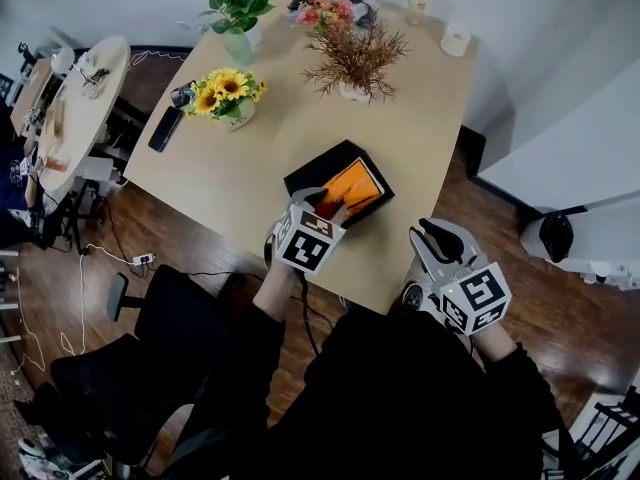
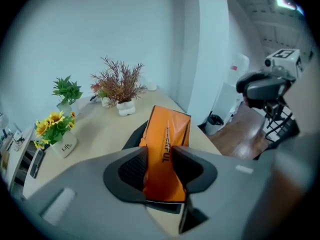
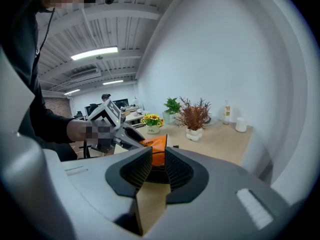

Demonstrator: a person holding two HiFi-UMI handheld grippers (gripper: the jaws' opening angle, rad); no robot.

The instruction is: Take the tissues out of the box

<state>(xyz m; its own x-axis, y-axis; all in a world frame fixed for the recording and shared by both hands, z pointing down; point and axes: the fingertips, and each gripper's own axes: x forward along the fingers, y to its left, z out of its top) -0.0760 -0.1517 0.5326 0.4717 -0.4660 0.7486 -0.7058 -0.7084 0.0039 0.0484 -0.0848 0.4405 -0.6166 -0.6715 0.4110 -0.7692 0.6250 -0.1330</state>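
Orange plastic tissue pack (image 2: 170, 129) is pinched in the left claw (image 2: 161, 160) and tilted up, probably to clear its flat black box (image 1: 305, 175); the right claw (image 3: 159, 166) waits slightly open, empty.

Left claw (image 1: 325, 206) clamped, right claw (image 1: 431, 234) slightly parted

The tissue pack (image 2: 167, 149) is glossy plastic, box (image 1: 310, 174) matt, table (image 1: 250, 168) smooth wood.
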